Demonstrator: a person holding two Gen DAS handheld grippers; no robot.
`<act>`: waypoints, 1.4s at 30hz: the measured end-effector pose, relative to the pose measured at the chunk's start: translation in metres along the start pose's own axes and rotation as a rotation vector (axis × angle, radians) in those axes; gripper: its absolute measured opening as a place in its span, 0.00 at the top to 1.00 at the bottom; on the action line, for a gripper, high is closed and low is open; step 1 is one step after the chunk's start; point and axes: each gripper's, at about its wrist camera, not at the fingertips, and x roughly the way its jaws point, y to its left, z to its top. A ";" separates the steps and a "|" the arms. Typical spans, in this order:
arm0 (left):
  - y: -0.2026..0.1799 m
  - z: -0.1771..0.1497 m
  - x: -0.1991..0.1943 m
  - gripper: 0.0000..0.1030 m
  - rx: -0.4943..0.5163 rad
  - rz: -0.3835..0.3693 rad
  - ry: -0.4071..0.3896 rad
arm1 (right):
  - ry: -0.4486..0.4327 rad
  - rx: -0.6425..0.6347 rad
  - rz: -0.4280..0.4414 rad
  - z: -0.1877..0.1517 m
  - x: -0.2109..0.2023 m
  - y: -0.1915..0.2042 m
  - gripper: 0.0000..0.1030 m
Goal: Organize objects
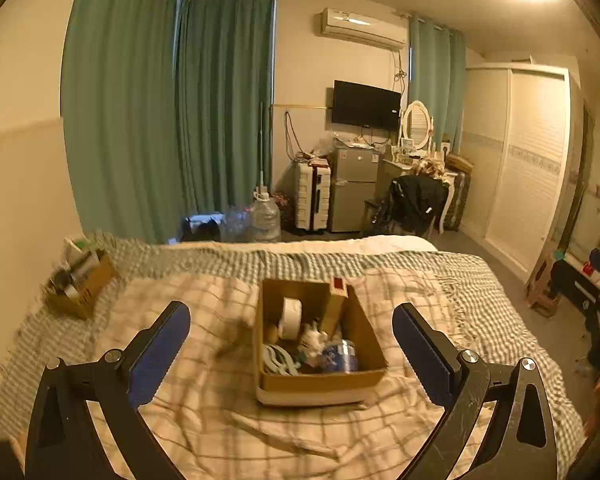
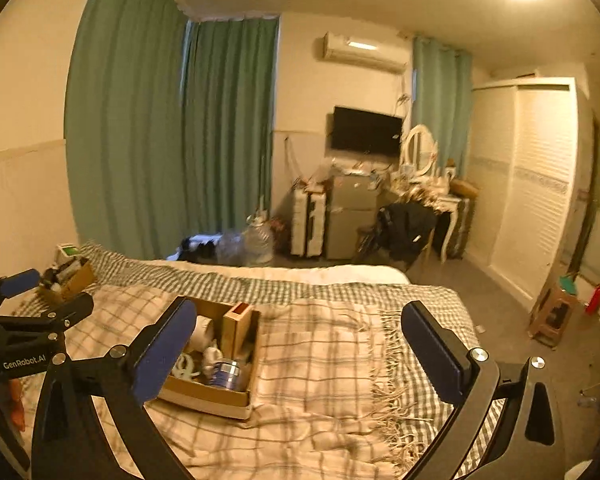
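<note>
An open cardboard box (image 1: 364, 376) sits on the plaid bedspread. It holds a white tape roll (image 1: 291, 317), a tall tan carton (image 1: 335, 307), a white crumpled item (image 1: 314, 339), a blue tin (image 1: 342, 355) and pale cable (image 1: 278, 358). My left gripper (image 1: 292, 356) is open and empty, its jaws either side of the box. In the right wrist view the box (image 2: 204, 394) lies at lower left. My right gripper (image 2: 300, 354) is open and empty over bare blanket to the right of the box. The left gripper (image 2: 32, 300) shows at the left edge.
A second cardboard box (image 1: 80, 286) full of items stands at the bed's far left corner, also in the right wrist view (image 2: 66, 280). Beyond the bed are green curtains, a water jug (image 1: 266, 216), suitcase, small fridge (image 1: 354, 188), chair, dresser and white wardrobe (image 1: 520, 160). A wooden stool (image 2: 554, 310) stands at right.
</note>
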 end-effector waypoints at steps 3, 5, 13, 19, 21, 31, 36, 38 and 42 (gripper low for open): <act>0.002 -0.019 0.008 0.00 -0.018 0.011 0.014 | 0.001 -0.003 0.018 -0.025 0.008 0.003 0.00; 0.006 -0.036 0.014 0.00 -0.046 0.041 -0.020 | 0.025 0.010 -0.003 -0.042 0.019 0.004 0.00; 0.010 -0.078 0.033 0.00 -0.010 0.100 -0.018 | 0.094 0.061 0.041 -0.088 0.073 0.000 0.00; 0.005 -0.085 0.036 0.00 -0.003 0.082 -0.017 | 0.104 0.049 0.065 -0.100 0.085 0.008 0.00; 0.004 -0.086 0.036 0.00 0.004 0.081 -0.015 | 0.106 0.038 0.067 -0.102 0.086 0.010 0.00; -0.004 -0.089 0.036 0.00 0.023 0.070 -0.004 | 0.110 0.021 0.058 -0.101 0.087 0.015 0.00; -0.006 -0.088 0.035 0.00 0.023 0.064 -0.004 | 0.111 0.020 0.058 -0.101 0.088 0.015 0.00; -0.006 -0.088 0.035 0.00 0.026 0.066 -0.001 | 0.115 0.020 0.063 -0.101 0.089 0.016 0.00; -0.004 -0.089 0.037 0.00 0.012 0.069 0.005 | 0.114 0.016 0.062 -0.100 0.089 0.017 0.00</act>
